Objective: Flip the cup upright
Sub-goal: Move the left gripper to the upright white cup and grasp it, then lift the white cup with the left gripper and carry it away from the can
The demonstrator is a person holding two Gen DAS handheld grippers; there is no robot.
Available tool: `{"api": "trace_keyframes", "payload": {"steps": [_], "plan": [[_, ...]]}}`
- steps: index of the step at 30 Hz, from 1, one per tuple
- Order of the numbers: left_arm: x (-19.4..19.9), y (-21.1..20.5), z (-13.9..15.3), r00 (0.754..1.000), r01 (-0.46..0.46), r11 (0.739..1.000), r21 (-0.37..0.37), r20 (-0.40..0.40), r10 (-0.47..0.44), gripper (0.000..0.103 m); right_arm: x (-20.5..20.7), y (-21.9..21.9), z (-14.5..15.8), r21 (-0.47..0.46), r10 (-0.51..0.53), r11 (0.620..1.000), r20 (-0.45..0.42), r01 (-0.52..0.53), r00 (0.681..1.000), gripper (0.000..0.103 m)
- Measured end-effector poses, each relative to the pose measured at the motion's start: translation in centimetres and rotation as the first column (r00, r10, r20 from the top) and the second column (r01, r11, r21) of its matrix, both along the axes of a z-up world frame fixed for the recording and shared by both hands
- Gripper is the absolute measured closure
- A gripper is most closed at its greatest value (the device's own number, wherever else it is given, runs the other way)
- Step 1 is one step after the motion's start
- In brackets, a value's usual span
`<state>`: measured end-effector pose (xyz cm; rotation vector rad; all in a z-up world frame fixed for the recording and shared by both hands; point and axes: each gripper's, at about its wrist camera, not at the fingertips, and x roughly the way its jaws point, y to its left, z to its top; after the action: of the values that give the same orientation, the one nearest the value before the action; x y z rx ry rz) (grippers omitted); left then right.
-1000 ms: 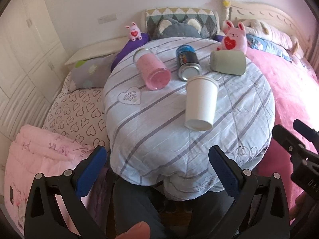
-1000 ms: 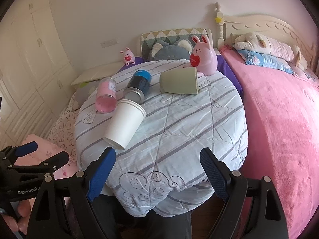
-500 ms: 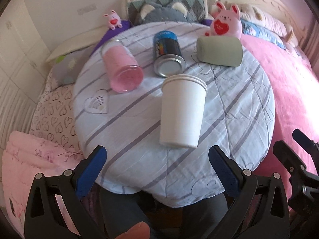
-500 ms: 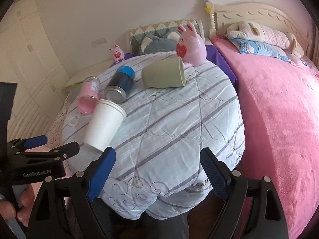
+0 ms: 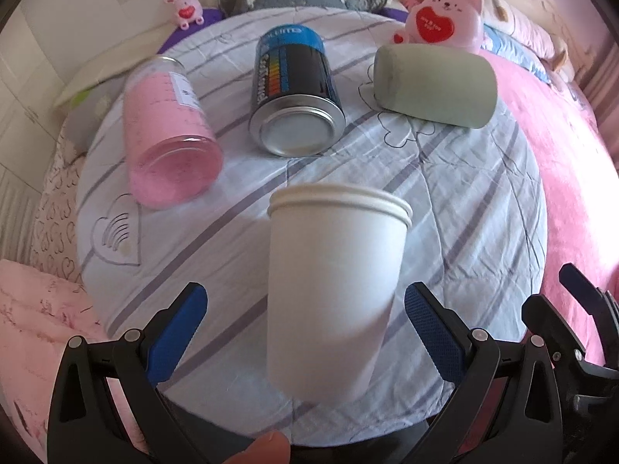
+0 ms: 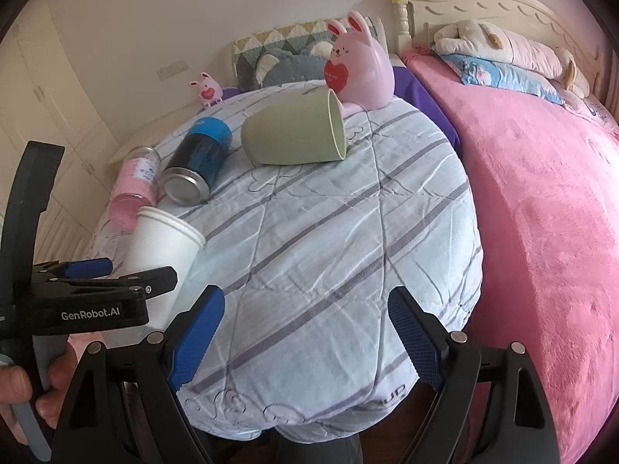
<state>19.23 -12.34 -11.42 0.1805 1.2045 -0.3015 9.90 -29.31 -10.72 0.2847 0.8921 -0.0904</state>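
— So, starting at the left, what lies on the round table (image 5: pixel 483 208)?

— Farthest left is a pink jar (image 5: pixel 170 135) on its side, its clear base facing the camera. Just right of it lies a blue-and-black can (image 5: pixel 296 89), also on its side, metal bottom toward the camera. Right again is a green cup (image 5: pixel 433 85) on its side, with its mouth turned to the right, as the right wrist view shows. A pink rabbit toy (image 5: pixel 445 19) sits just behind it at the table's far edge.

— And the white paper cup (image 5: pixel 332 294)?

— Nearest the camera, in front of the can. It lies tipped over on the striped cloth (image 6: pixel 329 239), rim pointing toward the can, closed base toward the near table edge. In the right wrist view the same cup (image 6: pixel 162 247) sits at the table's left side, near the jar.

— What is the left gripper (image 5: pixel 305 324) doing?

— Its jaws are spread wide, one blue pad on each side of the white cup's lower body. Neither pad touches the cup; there is a gap on both sides.

— And the right gripper (image 6: pixel 305 336)?

— Also released, jaws wide apart, with nothing between them but striped cloth. It sits over the near table edge, well right of the white cup. A pink blanket (image 6: pixel 541 212) covers the bed to its right.
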Motion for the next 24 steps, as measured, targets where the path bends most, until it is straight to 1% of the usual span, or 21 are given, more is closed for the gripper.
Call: {"api": "trace_keyframes", "payload": {"steps": [7,8,9,11,13,15,20,24], "plan": [[1.4,-0.4,-1.4,0.998,-0.017,1.0,-0.025,-0.057,0.015,0.0,1.6,-0.9,-0.8,0.005,-0.007,1.0,-0.023,0.008,1.0,0.015],[1.5,-0.4,-1.5,0.998,-0.018,0.999,-0.029,-0.061,0.016,0.002,1.7,-1.0,-0.8,0.007,-0.008,1.0,-0.024,0.008,1.0,0.015],[1.5,-0.3,-1.5,0.998,-0.019,0.999,-0.035,-0.065,0.016,0.008,1.8,-1.1,-0.8,0.008,-0.009,1.0,-0.025,0.009,1.0,0.015],[1.7,-0.3,-1.7,0.997,-0.019,0.999,-0.037,-0.072,0.017,0.016,1.9,-1.2,-0.9,0.007,-0.011,1.0,-0.026,0.011,1.0,0.015],[1.8,-0.3,-1.8,0.997,-0.024,0.999,-0.049,-0.08,0.02,0.022,1.8,-1.3,-0.9,0.009,-0.014,1.0,-0.026,0.014,1.0,0.015],[1.9,-0.2,-1.8,0.996,-0.029,0.998,-0.063,-0.086,0.023,0.037,1.7,-1.4,-0.9,0.011,-0.017,1.0,-0.026,0.018,1.0,0.015],[1.9,-0.3,-1.1,0.998,-0.021,0.996,-0.085,-0.058,0.016,0.037,1.1,-1.7,-0.8,0.012,-0.026,1.0,-0.02,0.026,0.999,0.015],[0.8,-0.2,0.3,1.0,0.002,0.995,-0.103,-0.002,-0.002,0.038,0.4,-1.8,-0.4,0.008,-0.034,0.999,-0.009,0.034,0.999,0.015]]}}
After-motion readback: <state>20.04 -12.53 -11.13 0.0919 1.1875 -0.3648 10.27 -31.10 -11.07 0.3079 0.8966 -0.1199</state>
